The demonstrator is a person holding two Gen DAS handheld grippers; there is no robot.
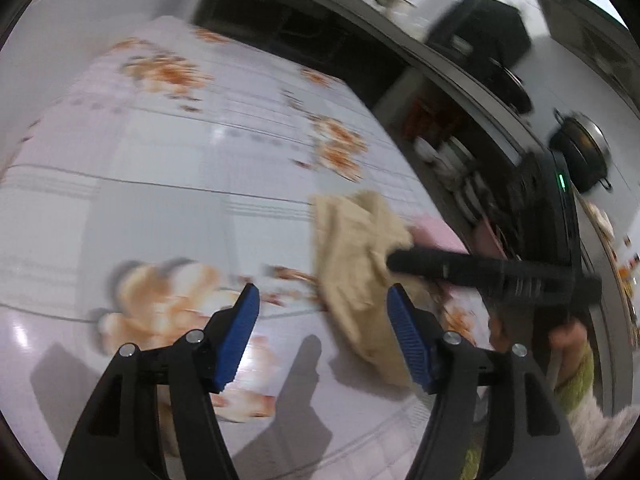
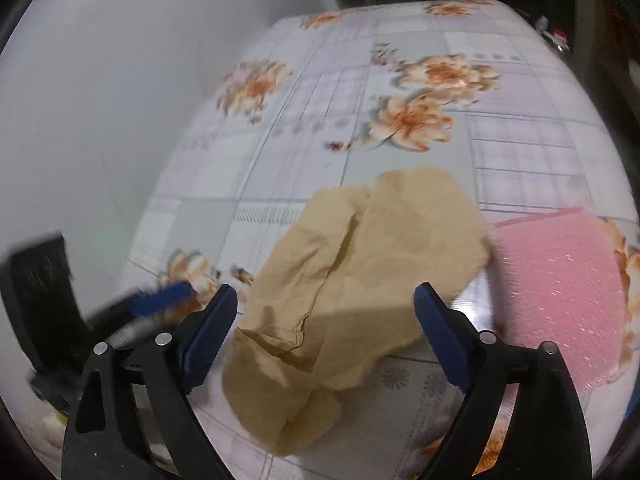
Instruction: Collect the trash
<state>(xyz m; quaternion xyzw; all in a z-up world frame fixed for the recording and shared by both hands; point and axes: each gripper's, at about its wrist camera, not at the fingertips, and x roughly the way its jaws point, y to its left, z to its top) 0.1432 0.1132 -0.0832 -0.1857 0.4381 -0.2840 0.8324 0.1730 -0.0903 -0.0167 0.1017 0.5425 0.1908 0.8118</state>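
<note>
A crumpled tan paper bag (image 2: 352,292) lies on the floral tablecloth (image 2: 328,92); it also shows in the left wrist view (image 1: 356,264). My right gripper (image 2: 324,312) is open, its jaws wide on either side of the bag's near part, just above it. In the left wrist view the right gripper (image 1: 404,260) shows as a black bar over the bag's right edge. My left gripper (image 1: 322,304) is open and empty above the tablecloth (image 1: 160,160), just left of the bag. Its blue pad (image 2: 164,298) appears blurred at the lower left of the right wrist view.
A pink mesh mat (image 2: 560,292) lies right of the bag, partly under it. A dark counter edge (image 1: 460,64) with a black pot (image 1: 580,148) and stacked dishes runs beyond the table's right side. A pale wall (image 2: 100,100) bounds the table's left.
</note>
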